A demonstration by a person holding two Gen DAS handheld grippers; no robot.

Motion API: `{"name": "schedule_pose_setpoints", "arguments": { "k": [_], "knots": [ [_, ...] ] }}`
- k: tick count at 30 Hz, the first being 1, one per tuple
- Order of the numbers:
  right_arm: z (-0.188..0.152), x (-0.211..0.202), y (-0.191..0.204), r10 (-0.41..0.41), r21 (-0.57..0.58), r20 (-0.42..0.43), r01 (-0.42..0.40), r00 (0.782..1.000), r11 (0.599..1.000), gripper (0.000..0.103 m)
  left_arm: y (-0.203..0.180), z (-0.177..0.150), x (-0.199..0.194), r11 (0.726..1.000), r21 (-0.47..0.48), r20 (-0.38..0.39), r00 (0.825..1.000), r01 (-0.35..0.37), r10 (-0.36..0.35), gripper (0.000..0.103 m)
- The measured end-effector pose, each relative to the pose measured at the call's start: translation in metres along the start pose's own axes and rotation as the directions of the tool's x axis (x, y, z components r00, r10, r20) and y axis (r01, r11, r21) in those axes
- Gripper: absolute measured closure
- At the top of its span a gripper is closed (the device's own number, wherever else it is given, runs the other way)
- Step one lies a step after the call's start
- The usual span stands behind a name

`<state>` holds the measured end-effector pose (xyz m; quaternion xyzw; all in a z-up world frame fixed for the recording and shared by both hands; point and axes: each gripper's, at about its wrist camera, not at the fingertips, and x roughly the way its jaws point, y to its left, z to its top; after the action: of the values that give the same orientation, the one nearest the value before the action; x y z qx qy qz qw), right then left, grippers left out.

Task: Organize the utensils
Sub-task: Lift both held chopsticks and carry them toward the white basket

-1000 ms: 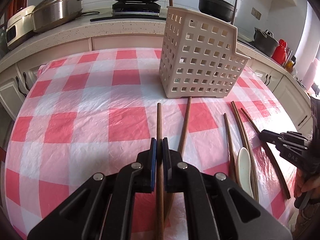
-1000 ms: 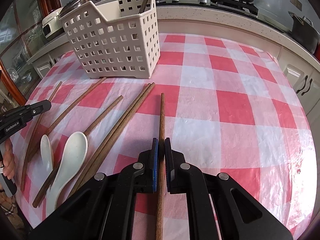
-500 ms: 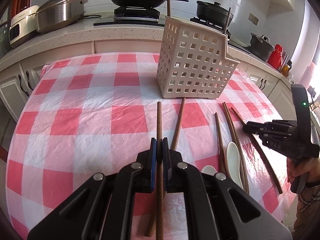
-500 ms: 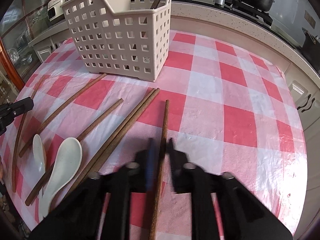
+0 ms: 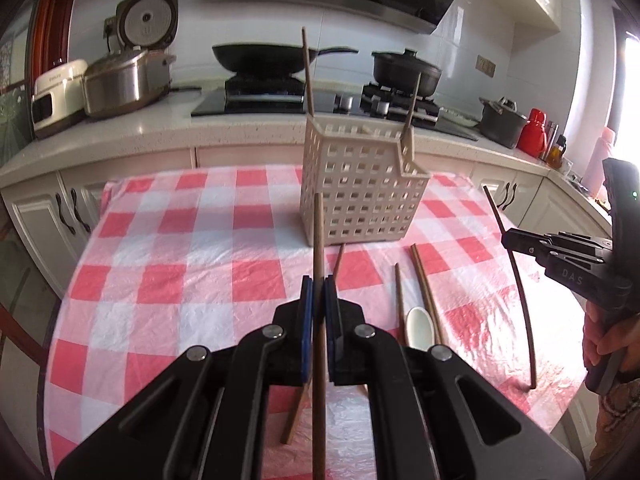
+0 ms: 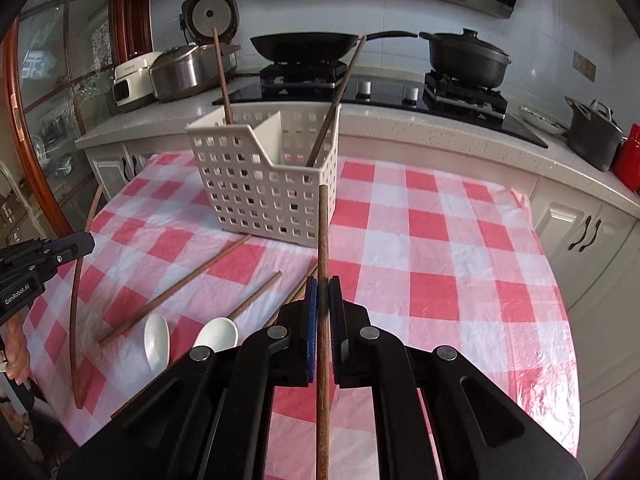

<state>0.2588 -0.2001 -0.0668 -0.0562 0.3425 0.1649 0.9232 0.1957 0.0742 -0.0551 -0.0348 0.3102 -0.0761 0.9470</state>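
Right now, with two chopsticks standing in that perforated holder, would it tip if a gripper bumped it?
Probably fairly stable: the holder looks wide and flat-based on the tablecloth. It seems light plastic, so it may slide. The leaning chopsticks likely add little weight.

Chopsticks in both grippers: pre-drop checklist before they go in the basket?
1. Left gripper shut on its chopstick: ok.
2. Right gripper shut on its chopstick: ok.
3. Both sticks lifted clear of the tablecloth: ok.
4. Basket upright, top open: ok.
5. Room beside the two chopsticks already standing in it: cannot tell.
6. Spoons and loose chopsticks out of the path: ok.
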Motion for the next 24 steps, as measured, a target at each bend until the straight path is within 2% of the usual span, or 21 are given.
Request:
{"name": "schedule_pose_setpoints", "arguments": {
  "k": [8, 13, 24],
  "knots": [
    [0.006, -0.050, 0.010, 0.004, -0.009, 0.116, -0.003, 0.993, 1.000, 0.097, -0.020, 0.013, -0.051, 0.999, 0.041, 0.131, 0.991, -0.022, 0.016, 0.097],
    [0.009, -0.076, 0.014, 0.005, -0.018, 0.174, -0.002, 0.985, 1.000, 0.097, -0.031, 0.016, -0.073, 0.997, 0.063, 0.187, 0.982, -0.037, 0.025, 0.097],
    [0.015, -0.096, 0.016, 0.010, -0.017, 0.230, -0.006, 0.973, 1.000, 0.097, -0.049, 0.031, -0.089, 0.994, 0.097, 0.271, 0.962, -0.056, 0.028, 0.097]
  ]
}}
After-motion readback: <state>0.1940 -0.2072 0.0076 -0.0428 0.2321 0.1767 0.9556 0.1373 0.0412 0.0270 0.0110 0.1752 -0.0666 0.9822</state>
